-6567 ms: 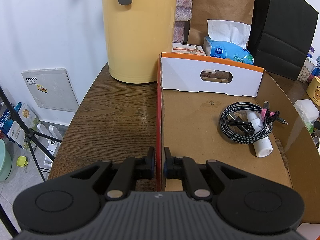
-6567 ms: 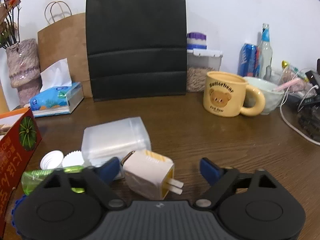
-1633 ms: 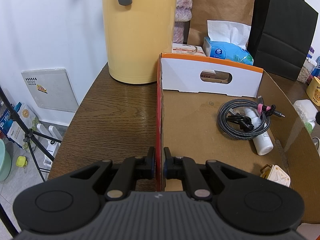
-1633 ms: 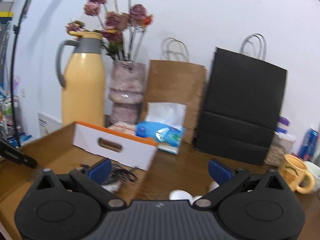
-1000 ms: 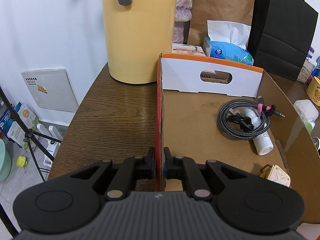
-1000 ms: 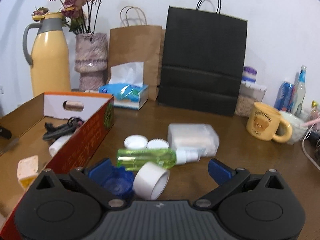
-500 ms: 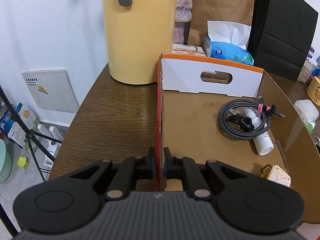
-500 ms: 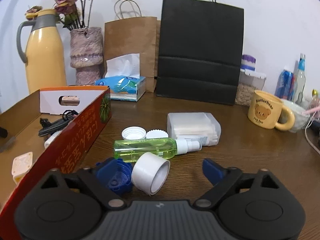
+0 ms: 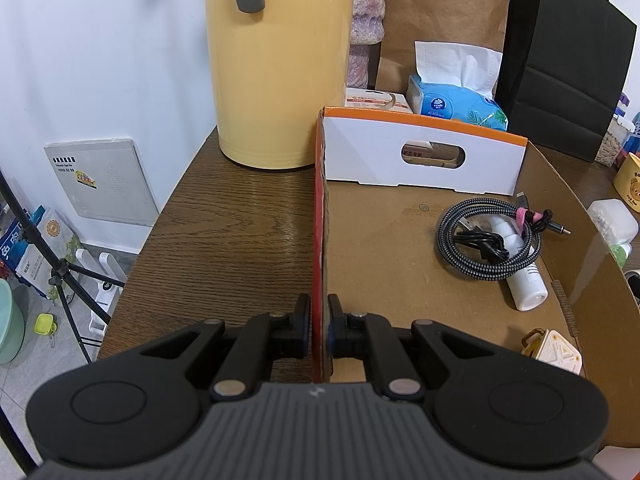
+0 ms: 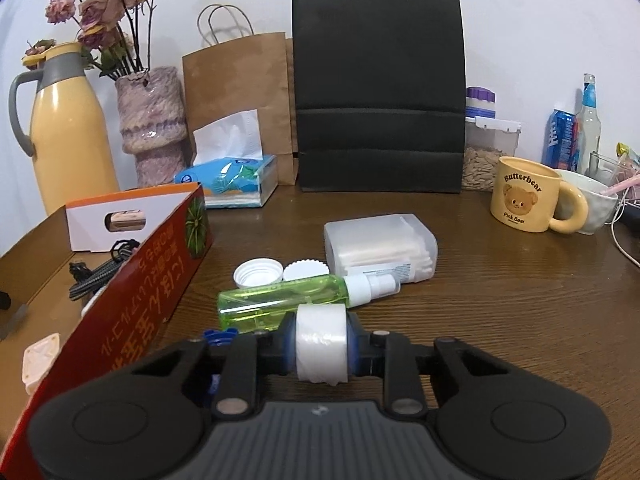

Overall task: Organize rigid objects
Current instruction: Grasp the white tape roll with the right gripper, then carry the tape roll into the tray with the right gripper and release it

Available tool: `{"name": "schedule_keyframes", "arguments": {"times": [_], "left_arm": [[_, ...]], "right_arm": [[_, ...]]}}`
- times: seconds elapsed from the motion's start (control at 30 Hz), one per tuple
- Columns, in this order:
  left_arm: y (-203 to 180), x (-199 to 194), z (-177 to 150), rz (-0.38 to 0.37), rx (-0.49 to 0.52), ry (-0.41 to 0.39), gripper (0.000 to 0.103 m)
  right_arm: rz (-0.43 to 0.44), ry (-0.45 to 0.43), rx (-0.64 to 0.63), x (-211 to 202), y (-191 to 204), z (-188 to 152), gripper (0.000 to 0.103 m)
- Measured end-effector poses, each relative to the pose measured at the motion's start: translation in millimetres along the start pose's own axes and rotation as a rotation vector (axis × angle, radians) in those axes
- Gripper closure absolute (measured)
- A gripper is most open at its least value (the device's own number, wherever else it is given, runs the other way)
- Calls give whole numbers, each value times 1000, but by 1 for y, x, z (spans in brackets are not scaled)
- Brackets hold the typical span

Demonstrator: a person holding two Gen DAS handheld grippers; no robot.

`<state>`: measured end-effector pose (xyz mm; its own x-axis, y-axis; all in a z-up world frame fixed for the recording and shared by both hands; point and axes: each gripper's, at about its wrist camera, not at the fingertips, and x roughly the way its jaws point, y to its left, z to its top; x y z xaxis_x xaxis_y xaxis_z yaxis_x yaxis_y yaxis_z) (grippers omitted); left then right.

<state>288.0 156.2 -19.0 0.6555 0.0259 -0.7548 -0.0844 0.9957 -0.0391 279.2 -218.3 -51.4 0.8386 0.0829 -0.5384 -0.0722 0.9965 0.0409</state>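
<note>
My left gripper (image 9: pixel 319 326) is shut on the red left wall of the cardboard box (image 9: pixel 380 264). A coiled braided cable (image 9: pixel 488 240), a white bottle (image 9: pixel 527 286) and a cream charger plug (image 9: pixel 554 350) lie inside the box. My right gripper (image 10: pixel 320 344) is closing, and its blue pads touch both ends of a white hollow roll (image 10: pixel 320 342) just above the table. Right behind the roll lies a green spray bottle (image 10: pixel 280 300). Two white caps (image 10: pixel 258 273) and a translucent plastic case (image 10: pixel 380 244) sit farther back. A blue cap (image 10: pixel 218 336) peeks out at the left finger.
The box's red outer wall (image 10: pixel 152 292) runs along the left of the right gripper. A yellow thermos (image 9: pixel 280 60), a vase (image 10: pixel 154 128), a tissue pack (image 10: pixel 232 180), brown and black paper bags (image 10: pixel 378 92) line the back. A bear mug (image 10: pixel 524 200) stands at right.
The right gripper's jaws have come together from wide apart onto the white roll, which now sits square between the pads. The left gripper has not moved.
</note>
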Motion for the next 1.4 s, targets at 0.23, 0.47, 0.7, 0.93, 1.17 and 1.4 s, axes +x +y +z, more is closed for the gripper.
{"name": "schedule_keyframes", "arguments": {"times": [0.23,0.47,0.7,0.93,1.17,1.4], "left_arm": [[0,0,0,1,0,0,94],[0,0,0,0,-1,1,94],[0,0,0,0,0,0,94],[0,0,0,0,0,0,94],[0,-1,0,0,1,0,94],[0,-1,0,0,1,1,94]], "right_arm": [[-12,-29,-28,-6,4,0,79],[-7,-69,-36,-15,6,4,79],[17,-116,-42,-27,14,10,79],[56,-174,-70,-39,32,21,79],[116,-235,-108,-48,59,40,79],[189,-269,-191,-49,96,57,79]]}}
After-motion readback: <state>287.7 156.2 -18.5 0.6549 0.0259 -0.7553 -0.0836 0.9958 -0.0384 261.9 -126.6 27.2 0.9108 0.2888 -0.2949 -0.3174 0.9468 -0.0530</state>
